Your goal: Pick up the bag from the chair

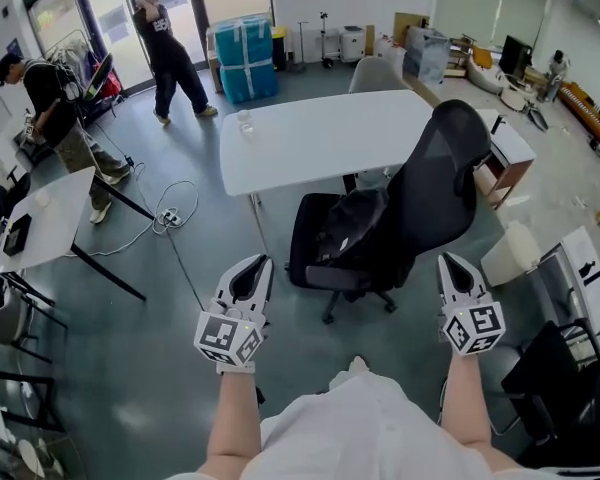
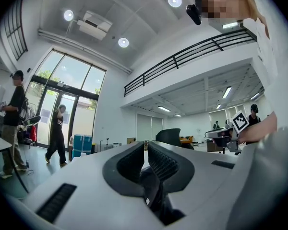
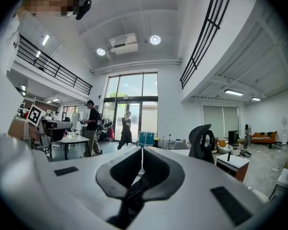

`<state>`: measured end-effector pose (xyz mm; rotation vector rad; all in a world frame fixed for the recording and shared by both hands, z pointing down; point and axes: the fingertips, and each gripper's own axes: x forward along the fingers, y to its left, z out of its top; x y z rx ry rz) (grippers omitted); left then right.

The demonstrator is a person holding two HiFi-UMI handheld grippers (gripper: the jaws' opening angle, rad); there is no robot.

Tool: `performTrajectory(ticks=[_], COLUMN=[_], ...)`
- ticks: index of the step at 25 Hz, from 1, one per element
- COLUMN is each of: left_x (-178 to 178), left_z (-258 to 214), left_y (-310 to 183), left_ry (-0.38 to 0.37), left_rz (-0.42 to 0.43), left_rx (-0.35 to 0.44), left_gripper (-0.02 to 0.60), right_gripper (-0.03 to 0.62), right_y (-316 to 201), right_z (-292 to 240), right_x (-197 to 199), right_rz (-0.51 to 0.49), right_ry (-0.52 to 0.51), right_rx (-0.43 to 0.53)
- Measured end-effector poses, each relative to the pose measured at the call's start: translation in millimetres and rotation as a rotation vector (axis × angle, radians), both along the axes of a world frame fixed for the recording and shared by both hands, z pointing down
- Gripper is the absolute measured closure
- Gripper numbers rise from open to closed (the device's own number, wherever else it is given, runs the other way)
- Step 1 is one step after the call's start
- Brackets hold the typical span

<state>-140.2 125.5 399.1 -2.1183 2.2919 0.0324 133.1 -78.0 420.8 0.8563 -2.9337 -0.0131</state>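
Note:
A black bag (image 1: 348,225) lies slumped on the seat of a black office chair (image 1: 435,183), which stands just in front of me in the head view. My left gripper (image 1: 254,264) hovers low, left of the chair and short of it. My right gripper (image 1: 454,262) hangs to the chair's right. Both have their jaws pressed together with nothing between them. In the left gripper view the jaws of the left gripper (image 2: 146,152) meet, and the chair's back (image 2: 169,137) shows far off. From the right gripper (image 3: 141,159), the chair (image 3: 202,143) stands to the right.
A white table (image 1: 320,138) stands right behind the chair. A second white table (image 1: 42,218) is at the left, with a cable and power strip (image 1: 169,215) on the floor between. Two people stand at the back left near blue boxes (image 1: 244,58). A low cabinet (image 1: 507,158) flanks the right.

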Motion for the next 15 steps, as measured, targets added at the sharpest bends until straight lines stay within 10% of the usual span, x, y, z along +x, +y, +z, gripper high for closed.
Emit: performTrajectory(ticks=[15], left_x=[4], left_z=[-16], left_y=[-100], left_ry=[-0.022], left_rz=[-0.006], left_rx=[-0.007], left_gripper=[0.538], right_gripper=[0.574], right_y=[-91], right_z=[-5], right_x=[-25], right_rz=[-0.065], right_ry=[-0.036], right_rx=[-0.01])
